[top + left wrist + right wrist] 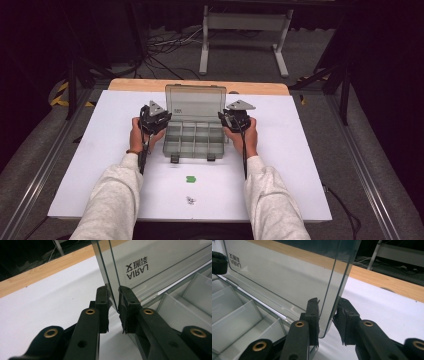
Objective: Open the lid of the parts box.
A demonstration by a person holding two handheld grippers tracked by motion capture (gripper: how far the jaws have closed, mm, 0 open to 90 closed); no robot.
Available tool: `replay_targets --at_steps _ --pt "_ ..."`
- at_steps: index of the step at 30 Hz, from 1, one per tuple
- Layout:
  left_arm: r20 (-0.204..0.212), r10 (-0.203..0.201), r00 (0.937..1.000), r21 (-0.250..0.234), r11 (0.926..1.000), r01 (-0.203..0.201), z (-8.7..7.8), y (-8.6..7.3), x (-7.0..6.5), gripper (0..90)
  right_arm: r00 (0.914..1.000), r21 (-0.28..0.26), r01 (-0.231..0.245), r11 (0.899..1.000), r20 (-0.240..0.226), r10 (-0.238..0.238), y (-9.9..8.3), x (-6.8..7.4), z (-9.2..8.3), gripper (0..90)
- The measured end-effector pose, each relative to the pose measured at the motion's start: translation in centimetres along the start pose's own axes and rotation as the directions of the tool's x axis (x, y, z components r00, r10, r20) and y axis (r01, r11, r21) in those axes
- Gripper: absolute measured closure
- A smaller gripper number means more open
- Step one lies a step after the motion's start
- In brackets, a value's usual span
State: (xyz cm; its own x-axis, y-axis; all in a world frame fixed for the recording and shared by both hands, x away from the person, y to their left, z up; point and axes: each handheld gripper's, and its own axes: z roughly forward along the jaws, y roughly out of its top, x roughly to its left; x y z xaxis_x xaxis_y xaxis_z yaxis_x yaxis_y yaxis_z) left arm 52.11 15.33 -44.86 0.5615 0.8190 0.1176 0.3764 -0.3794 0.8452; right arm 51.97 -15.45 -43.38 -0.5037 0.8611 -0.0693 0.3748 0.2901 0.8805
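Left gripper (113, 301) sits at the left edge of the lid (195, 102) of a clear plastic box (194, 137), jaws nearly together with the lid edge between the pads; whether they actually press it is hard to tell. Right gripper (328, 308) is at the lid's right edge, jaws narrow around it, with a slim gap showing on at least one side. The box stands mid-table on the white sheet (100, 150), lid raised almost upright, empty compartments exposed, two latches (192, 158) hanging at the front. Nearer the person lie a small green piece (190, 179) and a tiny metal bit (190, 200), well apart from the box. Judged step: handling the lid from both sides, opening or closing unclear. Next move calls for both hands swinging together so the lid pivots evenly without twisting or dragging the box.
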Motion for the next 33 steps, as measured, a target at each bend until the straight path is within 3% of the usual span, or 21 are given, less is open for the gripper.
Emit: replay_targets --at_steps 18,33 --pt "-0.001 -0.022 0.9998 0.008 0.9997 0.022 0.01 -0.19 0.01 78.7 0.9997 0.037 -0.023 0.999 0.004 0.023 -0.64 0.44 0.84 68.9" --pt "-0.029 -0.001 0.9996 0.013 0.9999 0.001 0.03 -0.07 -0.06 76.1 0.999 0.044 -0.034 0.998 0.029 0.033 -0.56 0.84 0.79 68.8"
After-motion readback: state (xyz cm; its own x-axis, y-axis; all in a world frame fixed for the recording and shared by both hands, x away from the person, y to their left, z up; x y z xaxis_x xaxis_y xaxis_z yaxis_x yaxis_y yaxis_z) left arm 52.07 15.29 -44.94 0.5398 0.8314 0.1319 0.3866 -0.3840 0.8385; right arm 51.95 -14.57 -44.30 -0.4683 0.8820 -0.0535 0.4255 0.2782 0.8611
